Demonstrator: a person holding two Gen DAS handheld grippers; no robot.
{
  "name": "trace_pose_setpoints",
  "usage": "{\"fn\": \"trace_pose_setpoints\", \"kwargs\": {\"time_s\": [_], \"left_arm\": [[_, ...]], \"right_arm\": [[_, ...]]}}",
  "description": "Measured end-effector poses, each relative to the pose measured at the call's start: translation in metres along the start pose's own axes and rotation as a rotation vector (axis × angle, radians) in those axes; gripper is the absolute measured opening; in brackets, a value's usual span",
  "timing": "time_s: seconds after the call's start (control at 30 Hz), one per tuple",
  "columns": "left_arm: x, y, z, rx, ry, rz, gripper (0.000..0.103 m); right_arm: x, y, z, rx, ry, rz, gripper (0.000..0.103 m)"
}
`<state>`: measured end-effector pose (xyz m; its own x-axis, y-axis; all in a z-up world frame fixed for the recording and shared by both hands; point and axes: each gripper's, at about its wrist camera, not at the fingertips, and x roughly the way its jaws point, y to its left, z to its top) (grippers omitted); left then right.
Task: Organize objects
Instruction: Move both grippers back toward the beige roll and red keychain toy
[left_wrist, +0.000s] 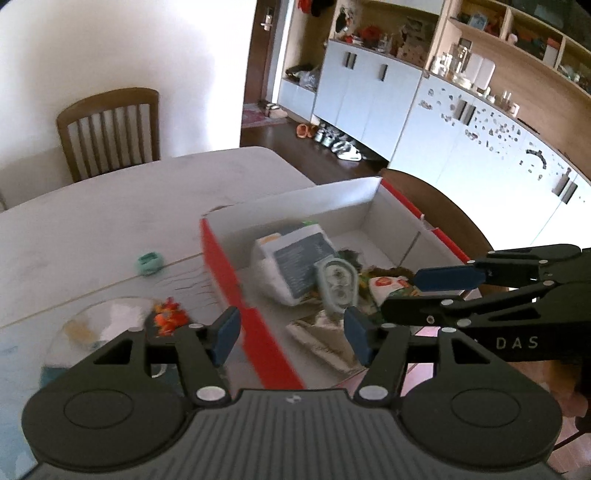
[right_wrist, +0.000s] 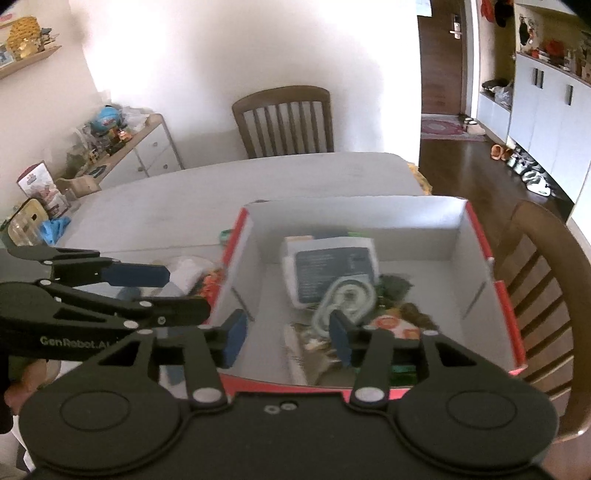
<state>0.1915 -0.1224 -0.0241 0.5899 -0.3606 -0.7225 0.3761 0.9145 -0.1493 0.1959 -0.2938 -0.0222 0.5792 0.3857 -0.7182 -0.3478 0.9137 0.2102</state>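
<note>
Much inside the red-and-white box (right_wrist: 476, 236) is smeared by motion blur. A white pack with a dark label (right_wrist: 332, 271) leans near the box's middle, and a pale oval case (right_wrist: 345, 299) lies against its near side; whether the case rests on the pack or only against it cannot be told. The crumpled wrappers (right_wrist: 397, 323) on the near side of the case blur into one another, and their print is unreadable. A flat silvery packet (left_wrist: 325, 341) at the box's near end is partly hidden behind the fingers in both views.

Outside the box, on the bench (left_wrist: 110, 206), a small mint-green object (left_wrist: 149, 263) sits well apart from the box's red side wall. Nearer that wall lies a clear plastic tub (left_wrist: 96, 326), its lower edge cut off by the gripper body, with a clump of orange bits (left_wrist: 168, 314) at its rim.

The left gripper (left_wrist: 291, 332) hovers over the box's red side wall, its blue-padded fingers (left_wrist: 226, 334) spread wide with nothing between them. The right gripper (right_wrist: 288, 338) hangs over the box's near end, its fingers (right_wrist: 340, 338) likewise apart and empty. Each gripper reaches into the other's view from the side, level with the box's rim.
</note>
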Motion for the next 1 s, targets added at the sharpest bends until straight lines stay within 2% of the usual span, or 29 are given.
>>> {"fn": "trace_pose_setpoints", "kwargs": {"time_s": [0.03, 0.13, 0.3, 0.37, 0.5, 0.53, 0.63, 0.67, 0.73, 1.0], "left_arm": [[-0.004, 0.005, -0.002, -0.004, -0.003, 0.003, 0.061], [-0.016, 0.024, -0.008, -0.024, -0.010, 0.018, 0.064], [-0.032, 0.056, -0.018, -0.053, -0.017, 0.038, 0.066], [-0.037, 0.067, -0.022, -0.059, -0.020, 0.049, 0.074], [-0.045, 0.092, -0.030, -0.072, -0.023, 0.061, 0.079], [-0.046, 0.097, -0.032, -0.077, -0.023, 0.066, 0.084], [-0.046, 0.116, -0.038, -0.095, -0.018, 0.073, 0.086], [-0.046, 0.121, -0.039, -0.099, -0.015, 0.081, 0.090], [-0.044, 0.132, -0.042, -0.101, -0.014, 0.097, 0.097], [-0.028, 0.174, -0.047, -0.117, -0.026, 0.115, 0.102]], "right_arm": [[0.001, 0.005, 0.000, -0.004, 0.000, 0.002, 0.057], [0.005, 0.022, -0.001, -0.018, 0.002, 0.013, 0.059], [0.013, 0.050, 0.000, -0.027, 0.000, 0.032, 0.070], [0.017, 0.059, 0.000, -0.027, 0.000, 0.038, 0.074], [0.027, 0.078, 0.000, -0.024, 0.011, 0.037, 0.080], [0.029, 0.083, 0.000, -0.025, 0.013, 0.035, 0.082], [0.036, 0.098, -0.002, -0.031, 0.017, 0.030, 0.087], [0.038, 0.103, -0.003, -0.035, 0.018, 0.029, 0.089], [0.044, 0.114, -0.006, -0.043, 0.025, 0.028, 0.091], [0.071, 0.146, -0.011, -0.061, 0.071, 0.011, 0.091]]}}
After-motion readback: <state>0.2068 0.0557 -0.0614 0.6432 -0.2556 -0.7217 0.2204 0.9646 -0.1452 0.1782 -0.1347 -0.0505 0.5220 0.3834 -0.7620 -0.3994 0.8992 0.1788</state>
